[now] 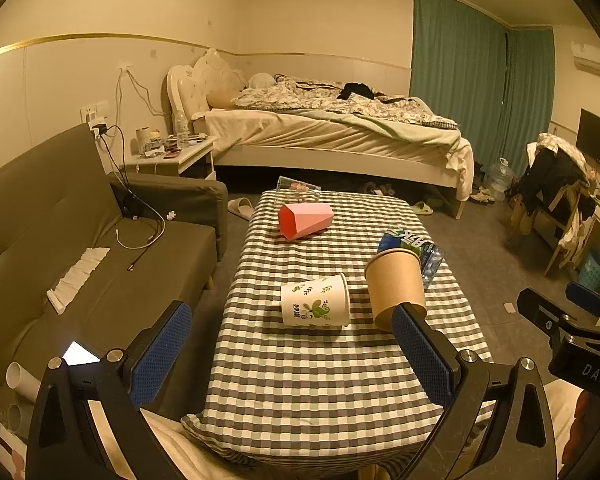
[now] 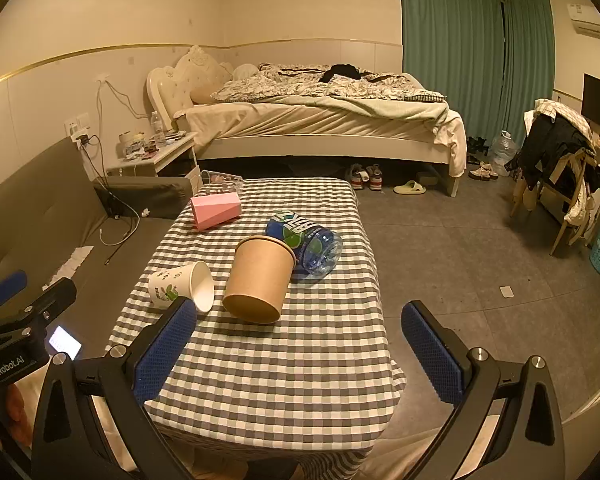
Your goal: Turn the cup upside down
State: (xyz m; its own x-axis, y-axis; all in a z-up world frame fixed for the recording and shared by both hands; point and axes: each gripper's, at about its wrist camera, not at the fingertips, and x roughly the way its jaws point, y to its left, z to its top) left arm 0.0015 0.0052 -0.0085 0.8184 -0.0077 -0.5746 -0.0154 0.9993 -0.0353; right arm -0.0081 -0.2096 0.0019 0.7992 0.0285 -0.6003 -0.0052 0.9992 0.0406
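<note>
Three cups lie on their sides on the checkered table [image 1: 320,380] [image 2: 284,360]. A white paper cup with green leaf print [image 1: 315,306] [image 2: 182,286] lies nearest. A brown kraft paper cup [image 1: 396,286] [image 2: 260,278] lies beside it, its base toward me. A pink faceted cup [image 1: 306,221] [image 2: 216,210] lies farther back. My left gripper [image 1: 292,320] is open and empty, held above the table's near part. My right gripper [image 2: 300,322] is open and empty, near the table's front right.
A blue-labelled plastic water bottle [image 1: 414,250] [image 2: 306,242] lies behind the brown cup. A clear plastic box [image 1: 298,188] [image 2: 222,180] sits at the table's far edge. A grey sofa [image 1: 100,260] stands left, a bed [image 1: 332,128] behind, a chair with clothes [image 2: 556,172] right.
</note>
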